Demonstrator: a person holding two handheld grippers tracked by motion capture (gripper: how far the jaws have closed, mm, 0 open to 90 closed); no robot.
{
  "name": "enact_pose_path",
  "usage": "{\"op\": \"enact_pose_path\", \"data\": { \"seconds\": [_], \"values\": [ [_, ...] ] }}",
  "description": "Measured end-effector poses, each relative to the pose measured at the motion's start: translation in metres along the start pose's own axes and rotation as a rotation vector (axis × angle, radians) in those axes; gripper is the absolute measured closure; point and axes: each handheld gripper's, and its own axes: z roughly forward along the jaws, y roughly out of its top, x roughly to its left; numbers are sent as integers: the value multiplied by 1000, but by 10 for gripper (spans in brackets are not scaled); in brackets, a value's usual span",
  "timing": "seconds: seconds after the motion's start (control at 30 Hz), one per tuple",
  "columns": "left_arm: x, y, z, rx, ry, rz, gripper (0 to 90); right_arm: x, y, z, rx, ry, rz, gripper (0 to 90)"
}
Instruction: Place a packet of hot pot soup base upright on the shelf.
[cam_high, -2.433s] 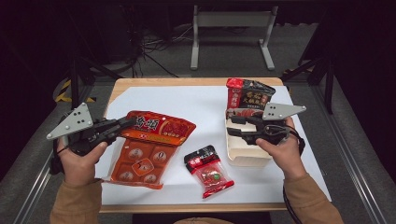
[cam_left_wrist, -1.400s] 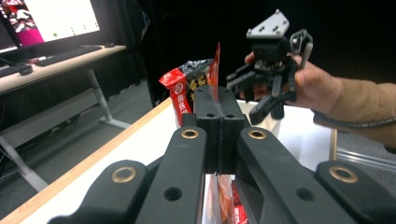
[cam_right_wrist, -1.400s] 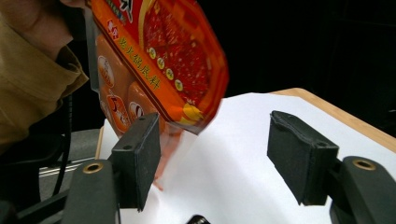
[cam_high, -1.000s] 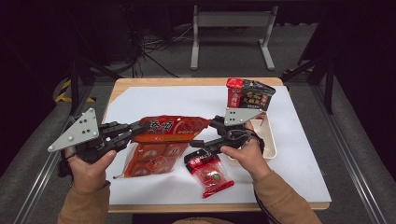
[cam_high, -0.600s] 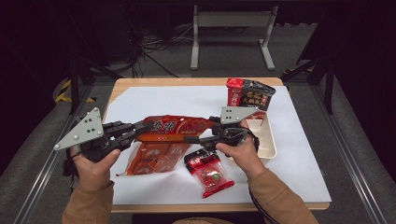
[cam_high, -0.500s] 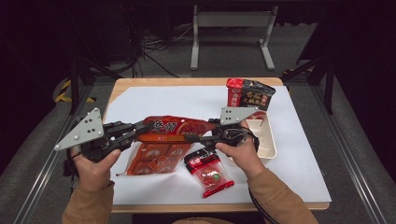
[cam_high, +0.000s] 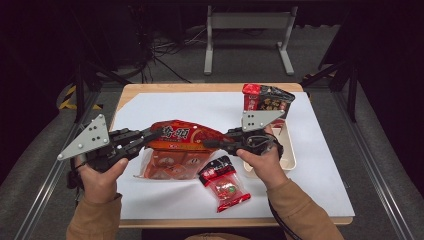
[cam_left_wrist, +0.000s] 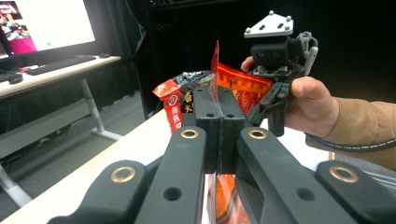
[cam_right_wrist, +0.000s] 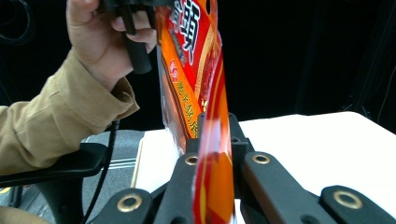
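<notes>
— Where was the big red snack bag (cam_high: 182, 142) relative to the tongs?

— Stretched between them, lifted off the white sheet (cam_high: 320, 175) on the counter (cam_high: 131, 93). The left tongs (cam_high: 153, 135) had its left upper edge, the right tongs (cam_high: 209, 144) its right upper edge. The lower part of the bag hung down towards the sheet.

— What else lay around it?

— A small red packet (cam_high: 224, 183) lay flat on the sheet just in front of the bag, below the right hand (cam_high: 260, 159). A pale tray (cam_high: 289, 150) sat to the right, partly under that hand, and a dark-and-red packet (cam_high: 266, 100) stood at the tray's far end. Nothing stood between the tongs except the bag itself.

— And how far open were the tongs?

— Both were pressed together on the bag. In the left gripper view the left tongs (cam_left_wrist: 218, 121) had their black jaws closed with the bag's thin edge (cam_left_wrist: 215, 70) rising out of the seam. In the right gripper view the right tongs (cam_right_wrist: 215, 140) pinched the bag's edge (cam_right_wrist: 212, 177) the same way, with the film running up towards the left hand (cam_right_wrist: 100, 37).
</notes>
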Motion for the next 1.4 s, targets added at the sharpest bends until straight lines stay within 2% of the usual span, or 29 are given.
{"op": "enact_pose_path", "data": {
  "seconds": [0.23,0.43,0.8,1.1,1.4],
  "values": [
    [8,-6,2,21,2,-27,881,4,15,-8,35,8,-13,899],
    [12,-9,4,27,13,-45,813,4,26,-15,77,-15,-27,898],
    [23,-16,0,40,48,-83,695,3,46,-30,172,-75,0,898],
    [31,-22,-3,54,87,-114,599,0,61,-45,206,-120,5,898],
    [36,-28,-1,80,103,-132,562,-7,73,-67,181,-153,20,898]
  ]
}}
